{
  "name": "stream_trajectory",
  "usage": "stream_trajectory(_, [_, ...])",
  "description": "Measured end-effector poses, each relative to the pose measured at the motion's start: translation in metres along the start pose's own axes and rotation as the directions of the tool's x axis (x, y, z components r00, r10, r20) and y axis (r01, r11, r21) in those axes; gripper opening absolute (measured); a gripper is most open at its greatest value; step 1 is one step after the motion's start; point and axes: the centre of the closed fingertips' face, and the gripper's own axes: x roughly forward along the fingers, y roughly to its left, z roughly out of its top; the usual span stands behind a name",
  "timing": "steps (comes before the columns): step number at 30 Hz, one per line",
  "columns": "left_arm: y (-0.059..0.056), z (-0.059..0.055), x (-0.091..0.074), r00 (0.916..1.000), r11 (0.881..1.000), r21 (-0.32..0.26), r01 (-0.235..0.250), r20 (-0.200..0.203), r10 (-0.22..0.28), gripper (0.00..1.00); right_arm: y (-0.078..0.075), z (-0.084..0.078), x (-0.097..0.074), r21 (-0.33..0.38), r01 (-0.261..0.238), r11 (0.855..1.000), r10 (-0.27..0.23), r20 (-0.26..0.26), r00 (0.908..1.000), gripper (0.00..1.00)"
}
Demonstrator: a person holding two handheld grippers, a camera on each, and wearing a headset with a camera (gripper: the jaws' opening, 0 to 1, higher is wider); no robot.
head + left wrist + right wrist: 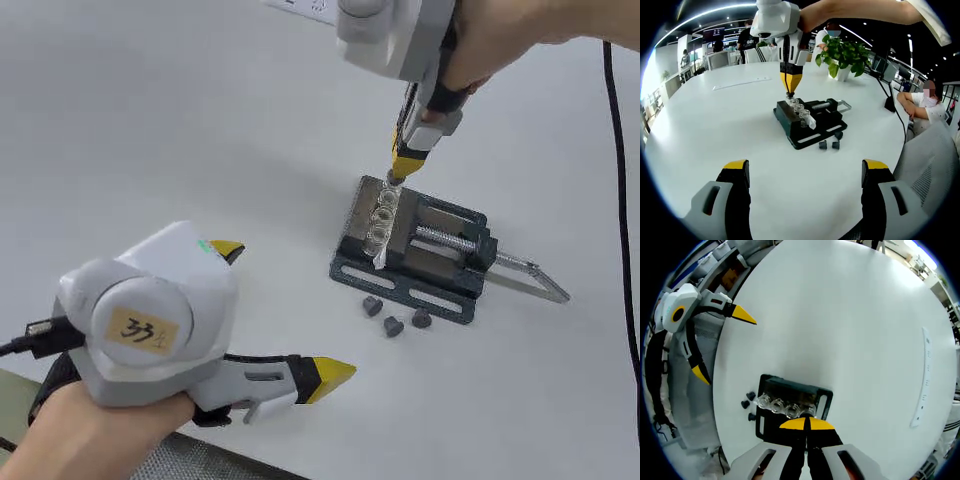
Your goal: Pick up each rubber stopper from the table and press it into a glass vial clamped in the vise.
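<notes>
White, smooth and round, the tabletop [180, 120] carries a dark metal bench vise [455, 245]. Left of the vise and well apart from it, the grey left gripper [282, 310] hovers with its yellow-tipped jaws spread wide, holding nothing. A row of clear glass vials [383, 218] stands upright, clamped in the vise. Directly above the far end of that row, the right gripper [398, 175] points down with its jaws drawn together; whether a stopper sits between them cannot be told. Three small dark grey rubber stoppers [393, 325] lie on the table just in front of the vise base. Right of the vise runs a black cable [622, 200]. Beyond the vise, the left gripper view shows an open office with a leafy green potted plant [842, 55], ceiling strip lights and seated people.
</notes>
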Motion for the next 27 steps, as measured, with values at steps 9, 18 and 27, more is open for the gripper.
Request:
stream_trajectory(9, [0.002, 0.008, -0.007, 0.9998, 1.0, 0.0, -0.015, 0.012, 0.015, 0.92, -0.008, -0.003, -0.002, 0.012, 0.006, 1.0, -0.006, 0.015, 0.9999, 0.0])
stream_trajectory(18, [0.005, 0.007, -0.011, 0.9996, 1.0, 0.007, -0.028, 0.007, 0.028, 0.92, -0.002, -0.005, -0.003, 0.029, 0.001, 1.0, -0.002, 0.048, 0.9988, 0.0])
stream_trajectory(27, [0.007, 0.011, -0.013, 0.9993, 0.999, 0.01, -0.034, 0.014, 0.034, 0.91, -0.003, -0.004, -0.003, 0.036, 0.005, 0.999, -0.007, 0.07, 0.9976, 0.0])
